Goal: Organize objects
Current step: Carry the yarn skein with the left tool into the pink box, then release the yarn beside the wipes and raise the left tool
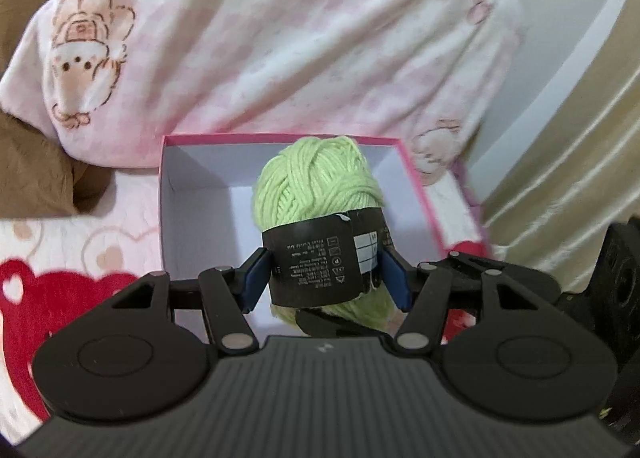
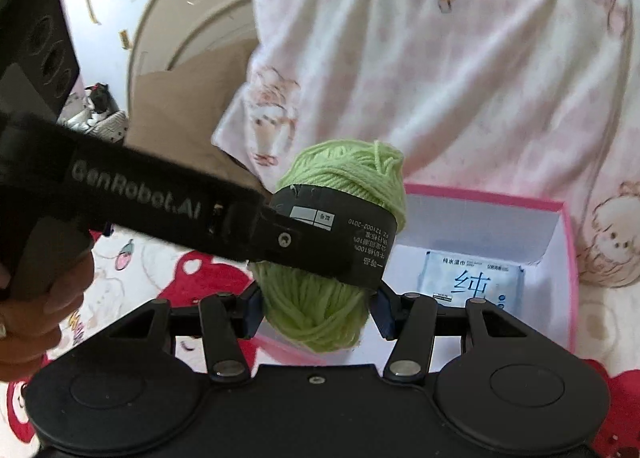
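Evidently carries one lime-green yarn skein (image 1: 316,178) in a double grip, probably so the soft bundle neither sags nor rolls on the way. Pinches it with the left gripper (image 1: 326,278) at half width, blue pads pressed on either side of the black paper label band (image 1: 312,262). Clamps the bare lower end of the same skein with the right gripper (image 2: 320,310), likewise half closed on it, just below the left one's hold. Keeps the skein in the air between both pairs of fingers, just short of the pink-rimmed box (image 1: 200,186). Aims, by the look of it, for the white inside of that box, ahead of both grippers, beside the wet-wipe packet (image 2: 472,278) lying ahead and right of the right gripper.

Looks plump and loosely wound, strands crossing at the far end, one short tuft sticking up. Shows small white print and a pale grid on the band. Seems squashy, so likely to give under the pads.
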